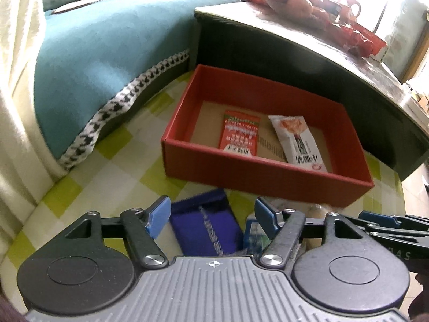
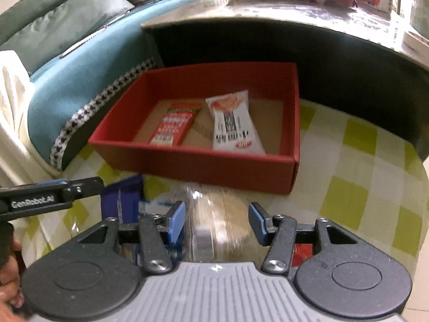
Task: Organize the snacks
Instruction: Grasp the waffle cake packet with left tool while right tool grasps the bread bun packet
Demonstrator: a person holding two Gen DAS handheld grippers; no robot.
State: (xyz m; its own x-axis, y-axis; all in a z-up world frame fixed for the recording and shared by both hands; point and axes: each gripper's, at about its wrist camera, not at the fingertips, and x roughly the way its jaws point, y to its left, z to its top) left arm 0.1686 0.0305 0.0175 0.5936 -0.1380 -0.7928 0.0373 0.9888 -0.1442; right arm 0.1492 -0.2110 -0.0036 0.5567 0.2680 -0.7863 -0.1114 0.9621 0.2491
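Between released left tongs [image 1: 211, 216], purple packet [image 1: 207, 226], right tongs [image 2: 217, 222] straddling clear-wrapped pastry [image 2: 222, 222], unclenched

A home living room: a sofa [image 1: 102, 53] with a teal throw and cushions [image 2: 67, 21], beside a low table [image 1: 295, 26] bearing fruit [image 1: 292, 2], and a green-checked cloth [image 2: 362, 166].

One red box [image 1: 268, 177] sits on the checked cloth [image 1: 112, 171]. Inside it lie two snack packets — one red packet [image 1: 240, 132] on the left, one white packet [image 1: 297, 142] on the right. Near the grippers, outside the box, lie one purple packet [image 1: 206, 225], one blue-and-white packet [image 2: 152, 206] and one clear-wrapped round pastry [image 2: 222, 222] — three loose snacks that show plainly.
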